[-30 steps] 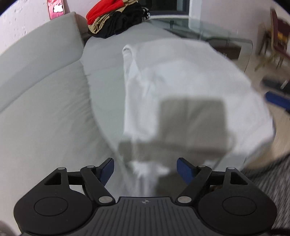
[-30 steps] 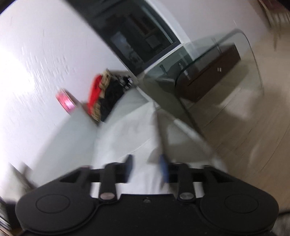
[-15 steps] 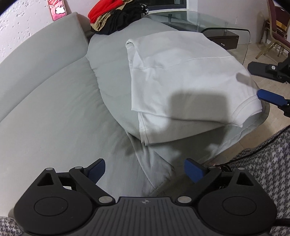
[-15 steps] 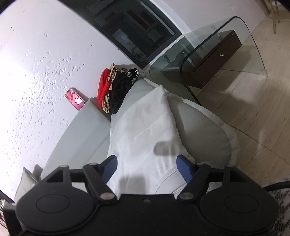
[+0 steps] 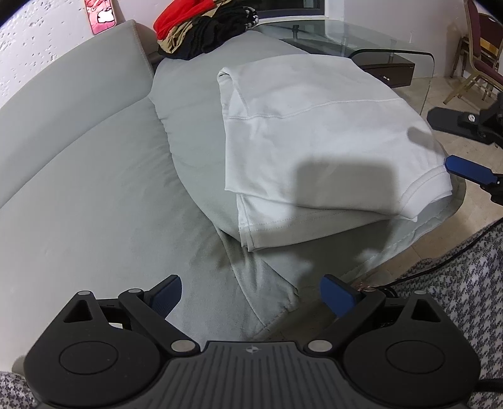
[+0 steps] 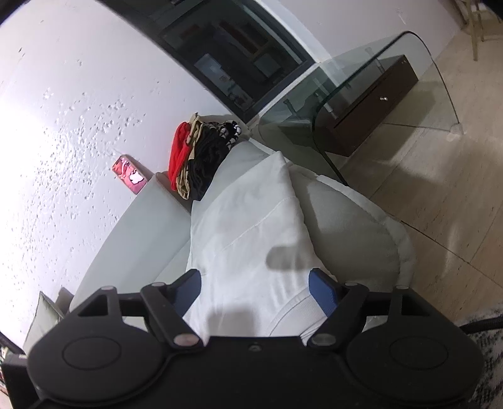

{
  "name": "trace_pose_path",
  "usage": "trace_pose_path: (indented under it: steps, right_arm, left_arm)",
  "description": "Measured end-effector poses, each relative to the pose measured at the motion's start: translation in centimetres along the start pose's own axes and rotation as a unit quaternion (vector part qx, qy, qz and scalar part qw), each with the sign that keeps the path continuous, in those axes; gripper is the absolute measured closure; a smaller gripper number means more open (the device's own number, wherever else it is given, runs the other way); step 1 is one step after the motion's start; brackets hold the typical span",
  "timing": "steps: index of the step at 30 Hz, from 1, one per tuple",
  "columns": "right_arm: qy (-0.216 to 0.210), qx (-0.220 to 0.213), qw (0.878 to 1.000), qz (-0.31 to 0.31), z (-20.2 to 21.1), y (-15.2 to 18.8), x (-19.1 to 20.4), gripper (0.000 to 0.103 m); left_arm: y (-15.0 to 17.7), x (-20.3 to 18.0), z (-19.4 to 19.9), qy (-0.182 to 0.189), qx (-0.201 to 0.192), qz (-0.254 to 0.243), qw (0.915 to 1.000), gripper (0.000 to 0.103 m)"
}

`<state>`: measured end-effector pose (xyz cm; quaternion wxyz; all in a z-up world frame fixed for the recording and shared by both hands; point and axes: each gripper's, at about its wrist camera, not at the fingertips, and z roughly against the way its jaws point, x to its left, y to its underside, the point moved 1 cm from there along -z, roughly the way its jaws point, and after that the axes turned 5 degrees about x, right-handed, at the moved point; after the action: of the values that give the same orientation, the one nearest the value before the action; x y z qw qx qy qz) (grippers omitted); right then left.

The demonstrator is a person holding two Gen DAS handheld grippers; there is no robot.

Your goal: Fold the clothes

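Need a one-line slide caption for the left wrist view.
Open left gripper hovers over grey sofa, facing folded white shirt; open right gripper at its far corner.

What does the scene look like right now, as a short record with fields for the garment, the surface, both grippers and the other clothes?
garment: white T-shirt, folded, lying flat
surface: grey sofa, shirt on its seat cushion
left gripper: open, empty, hovering short of the shirt
right gripper: open, empty, fingers spread over the shirt's sleeve end
other clothes: pile of red, tan and black clothes at the sofa's far end
behind sofa: pink phone against the wall
nearby: glass table
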<state>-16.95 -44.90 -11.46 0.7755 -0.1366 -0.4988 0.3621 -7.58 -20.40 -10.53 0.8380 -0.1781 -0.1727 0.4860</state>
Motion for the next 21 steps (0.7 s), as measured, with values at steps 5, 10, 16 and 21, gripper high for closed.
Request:
trace_pose_path:
  steps: [5, 10, 16, 21]
  right_arm:
    - [0.048, 0.018, 0.997, 0.06, -0.8, 0.5, 1.5, 0.064]
    - [0.121, 0.036, 0.986, 0.112, -2.7, 0.8, 2.9, 0.066]
    - [0.104, -0.004, 0.981, 0.161, -1.1, 1.8, 4.4, 0.046]
    - [0.091, -0.031, 0.987, 0.132, -0.4, 1.3, 3.6, 0.039]
  left_arm:
    - [0.1, 0.2, 0.0, 0.002, 0.001, 0.009, 1.0, 0.007]
    - [0.2, 0.6, 0.2, -0.001, 0.002, 0.018, 0.9998, 0.007]
    - [0.4, 1.4, 0.7, 0.001, -0.001, 0.033, 0.9994, 0.007]
    - [0.6, 1.2, 1.2, 0.007, -0.004, 0.029, 0.9996, 0.007]
